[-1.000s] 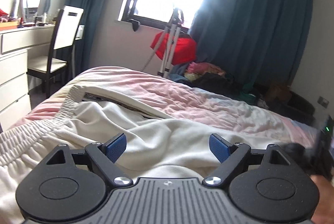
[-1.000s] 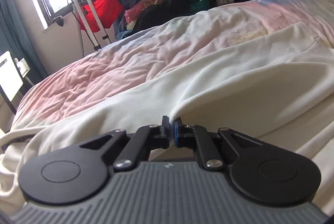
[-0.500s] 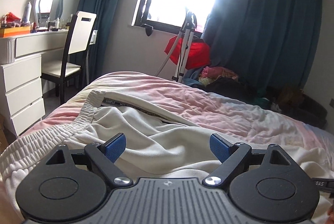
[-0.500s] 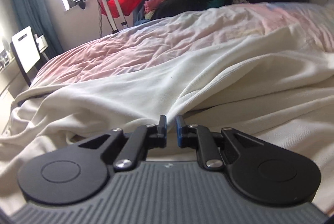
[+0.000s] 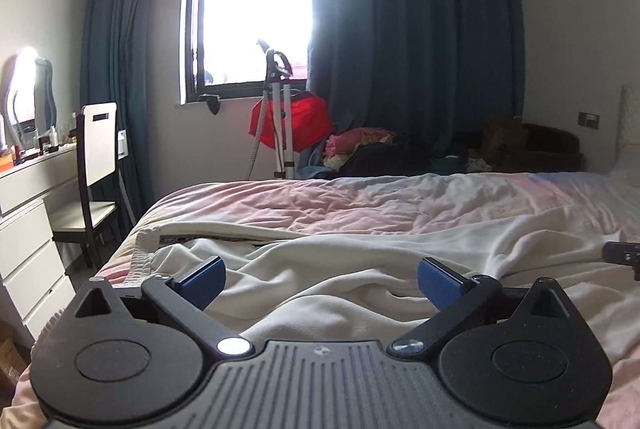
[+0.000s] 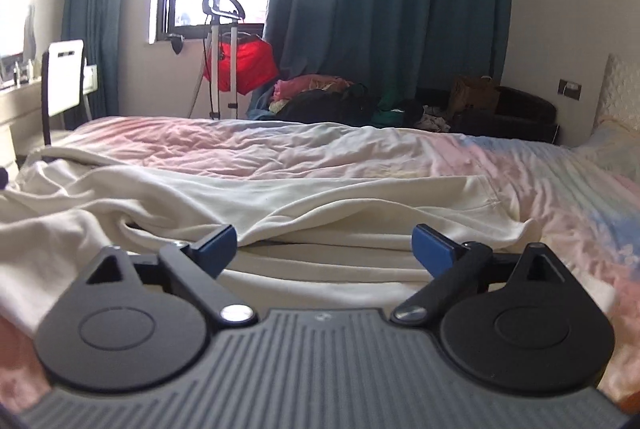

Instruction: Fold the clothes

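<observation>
**Inspector A:** Where did the garment lie relative to the tongs?

**Inspector B:** One cream garment [image 5: 328, 269] was spread in loose folds across the bed [image 5: 360, 201], directly ahead of and beneath both tools. The left tongs [image 5: 320, 279] stood spread wide, nothing between the blue pads [image 5: 202, 279]; cloth showed through the gap below them. The elastic waistband [image 5: 140, 261] lay at the left edge of the bed, just beyond the left pad.

**Inspector A:** And the right side?

**Inspector B:** The right tongs [image 6: 324, 247] were likewise spread apart and held nothing. The garment [image 6: 320, 197] ran across their front, a fold rising between the pads, and a hemmed end [image 6: 488, 197] lay beyond the right pad, flat on the pink bedcover [image 6: 280, 149].

**Inspector A:** Counts?

**Inspector B:** One garment on the bed, two tongs, one bed. Beyond it: one chair [image 5: 96, 169], one white dresser [image 5: 28, 229] carrying small bottles too blurred to count, one window [image 5: 248, 9], dark blue curtains [image 5: 420, 49] on both sides of it, and one upright stand [image 5: 280, 117] with a red item [image 5: 292, 121] hung on it.

**Inspector A:** Any containers?

**Inspector B:** A heap of mixed clothing [image 6: 320, 97] lay along the far wall; I could not tell whether anything held it. A brown bag [image 6: 472, 93] stood beside it, contents not visible.
</observation>
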Motion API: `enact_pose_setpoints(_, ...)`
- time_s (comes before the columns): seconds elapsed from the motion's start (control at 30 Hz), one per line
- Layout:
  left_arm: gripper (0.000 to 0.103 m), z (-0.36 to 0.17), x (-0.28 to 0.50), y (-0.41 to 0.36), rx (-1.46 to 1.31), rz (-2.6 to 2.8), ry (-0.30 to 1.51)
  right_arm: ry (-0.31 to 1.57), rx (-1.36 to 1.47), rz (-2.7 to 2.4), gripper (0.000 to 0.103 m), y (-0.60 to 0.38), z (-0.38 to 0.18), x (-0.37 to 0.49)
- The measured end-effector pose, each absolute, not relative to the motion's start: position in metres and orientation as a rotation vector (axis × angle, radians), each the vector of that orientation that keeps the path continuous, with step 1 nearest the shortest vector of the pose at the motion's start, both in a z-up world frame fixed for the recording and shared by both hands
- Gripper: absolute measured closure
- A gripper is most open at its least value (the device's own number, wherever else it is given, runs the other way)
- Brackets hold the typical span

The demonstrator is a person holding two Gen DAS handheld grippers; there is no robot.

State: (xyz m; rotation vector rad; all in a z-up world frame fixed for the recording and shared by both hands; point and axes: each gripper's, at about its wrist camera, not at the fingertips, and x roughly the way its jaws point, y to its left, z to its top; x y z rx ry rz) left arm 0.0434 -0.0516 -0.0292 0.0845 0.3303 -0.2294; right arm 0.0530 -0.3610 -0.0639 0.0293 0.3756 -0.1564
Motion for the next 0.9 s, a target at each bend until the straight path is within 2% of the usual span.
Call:
enact_pose_setpoints(0.2, 0.0, -0.052, 0.044, -0.058, 0.032, -0.251, 0.496, 0.366, -0.006, -0.113, 0.007, -0.35, -0.069, 0.058)
enact_pose_setpoints(0.33, 0.0, -0.062, 0.051, -0.03, -0.001, -0.156, 0.617, 0.365, 0.019, -0.126, 0.007, -0.354, -0.072, 0.057)
enact_pose_setpoints(0.6, 0.0, -0.057, 0.059, 0.066, -0.289, -0.005, 0.878, 0.389, -0.032, -0.152, 0.007, -0.353, -0.074, 0.058)
enact_pose_setpoints(0.9, 0.0, -0.083, 0.079, 0.167, -0.693, 0.197, 1.082, 0.455, -0.004, -0.155, 0.007, -0.358, -0.08, 0.067)
